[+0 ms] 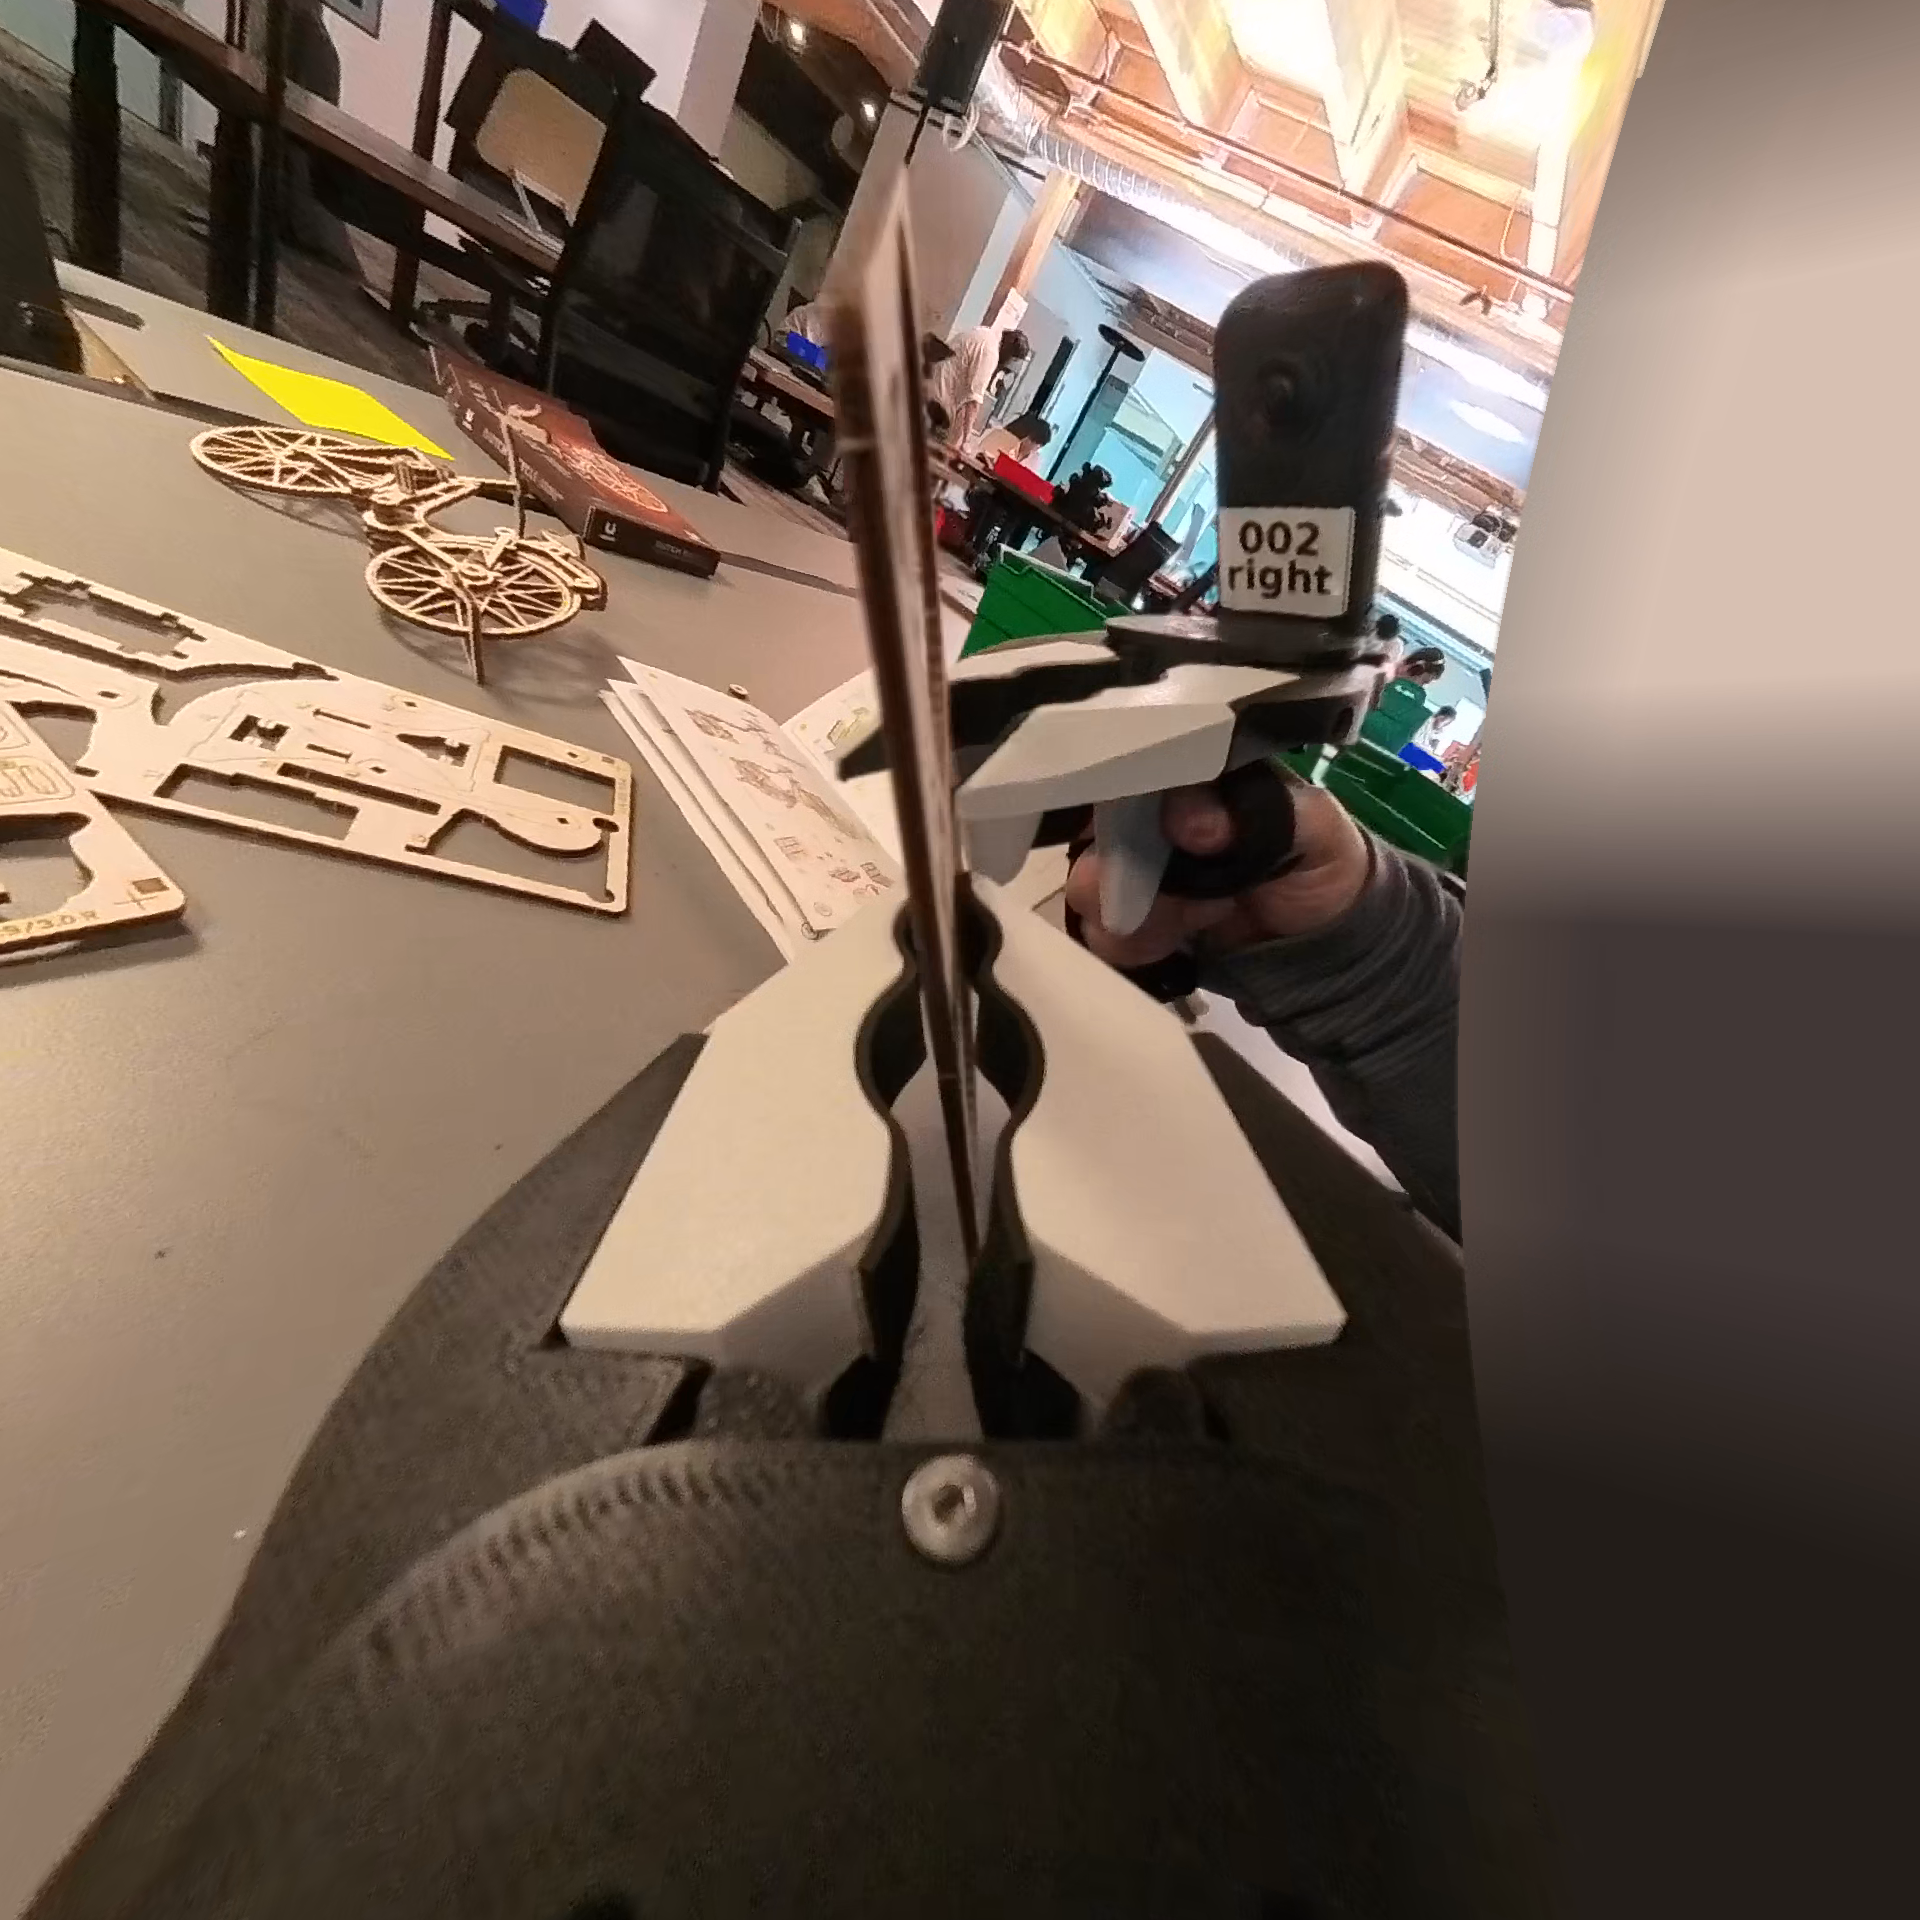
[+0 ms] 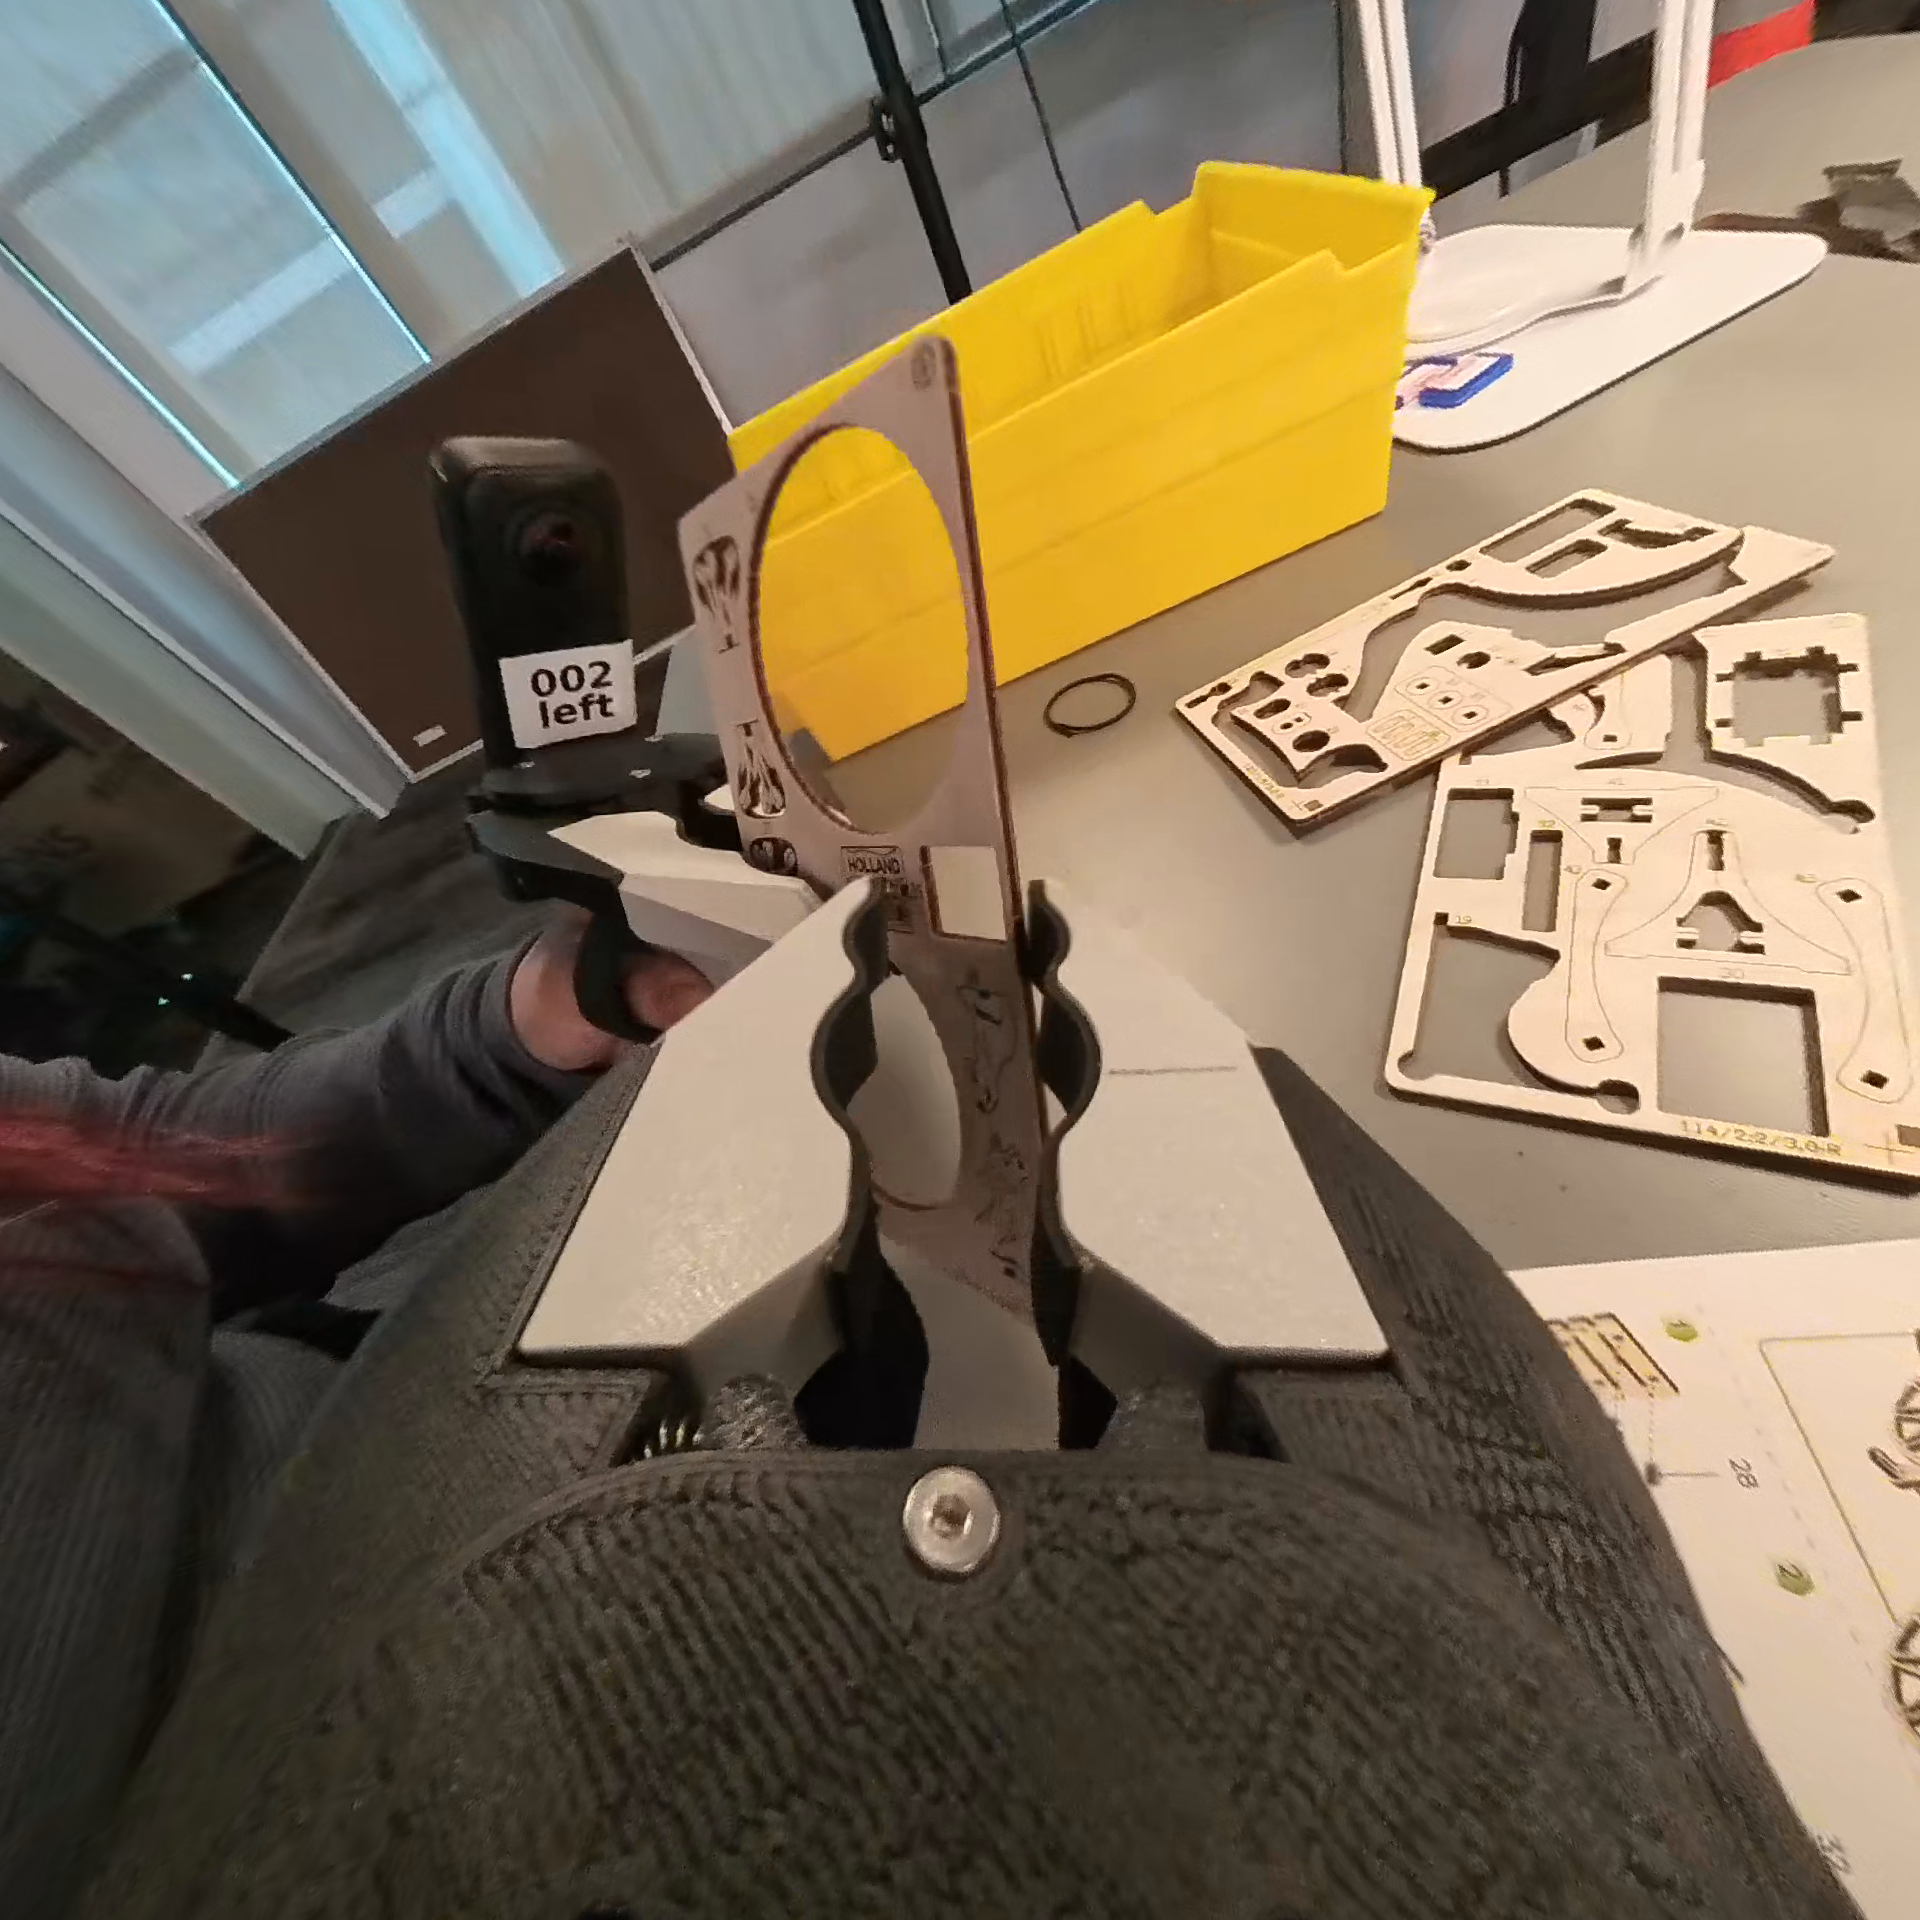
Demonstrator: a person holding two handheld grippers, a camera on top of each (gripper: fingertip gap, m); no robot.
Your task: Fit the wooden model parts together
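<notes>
A thin wooden sheet with a large round hole stands upright above the grey table, held by both grippers. My left gripper is shut on its lower edge; the sheet shows edge-on between the pads. My right gripper is closed around the sheet from the other side, and the sheet lies against its right pad. In the left wrist view the right gripper clamps the sheet a little above my left fingertips. The left gripper's camera shows behind the sheet; its fingertips are hidden.
A built wooden bicycle, punched-out wooden sheets, instruction pages, a brown box and yellow paper lie on the table. A yellow bin, a black ring and a white stand base sit farther back. My two grippers' fingertips are within a few centimetres of each other.
</notes>
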